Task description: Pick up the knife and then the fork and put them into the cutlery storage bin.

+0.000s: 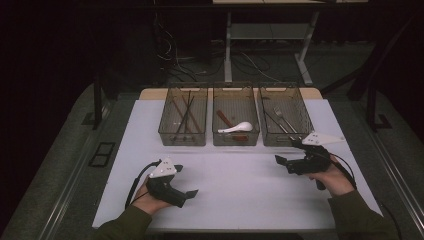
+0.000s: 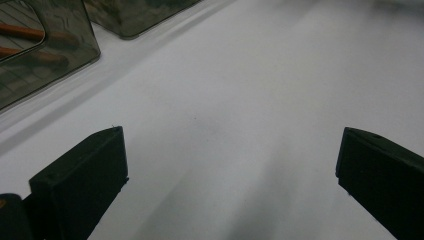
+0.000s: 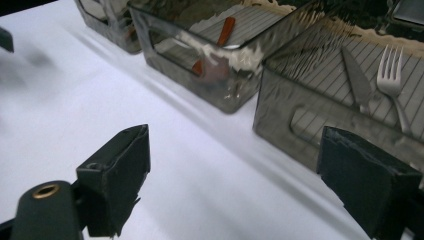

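High view looks forward and down from above the person's side, table (image 1: 235,200) mid-frame, three bins across the centre. Left gripper view skims low over the white surface, bin corners at upper left. Right gripper view sits close to the right bin (image 3: 320,100), which also appears right of centre from above.

Three bins stand side by side at the back of the tabletop (image 1: 240,175): chopsticks (image 1: 185,116) in the left bin (image 1: 183,116), spoons (image 1: 236,128) in the middle bin (image 1: 236,117), a fork (image 1: 283,119) in the right bin (image 1: 285,116).
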`<state>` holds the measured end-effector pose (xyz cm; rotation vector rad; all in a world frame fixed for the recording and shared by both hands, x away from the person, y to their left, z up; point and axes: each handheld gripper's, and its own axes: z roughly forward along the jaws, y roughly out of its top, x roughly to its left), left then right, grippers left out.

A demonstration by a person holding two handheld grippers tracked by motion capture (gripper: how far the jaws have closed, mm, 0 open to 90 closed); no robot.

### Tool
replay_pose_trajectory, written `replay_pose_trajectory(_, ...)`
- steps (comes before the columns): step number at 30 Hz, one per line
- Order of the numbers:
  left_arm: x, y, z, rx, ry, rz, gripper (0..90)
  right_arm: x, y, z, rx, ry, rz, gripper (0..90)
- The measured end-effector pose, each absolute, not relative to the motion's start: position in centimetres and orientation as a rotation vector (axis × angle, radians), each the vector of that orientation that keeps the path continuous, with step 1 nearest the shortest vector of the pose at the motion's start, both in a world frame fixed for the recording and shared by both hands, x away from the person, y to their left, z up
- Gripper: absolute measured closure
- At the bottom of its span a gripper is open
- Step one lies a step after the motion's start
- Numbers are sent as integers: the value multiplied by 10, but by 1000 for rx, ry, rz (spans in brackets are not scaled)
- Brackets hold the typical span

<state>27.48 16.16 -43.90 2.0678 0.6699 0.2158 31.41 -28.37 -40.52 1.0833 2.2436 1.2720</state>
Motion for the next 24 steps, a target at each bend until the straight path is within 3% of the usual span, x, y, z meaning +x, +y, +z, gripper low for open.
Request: replay_pose_trajectory(24, 273, 162, -438, 2070, 657, 208, 0, 263, -299, -440, 1116, 2216, 1340, 139)
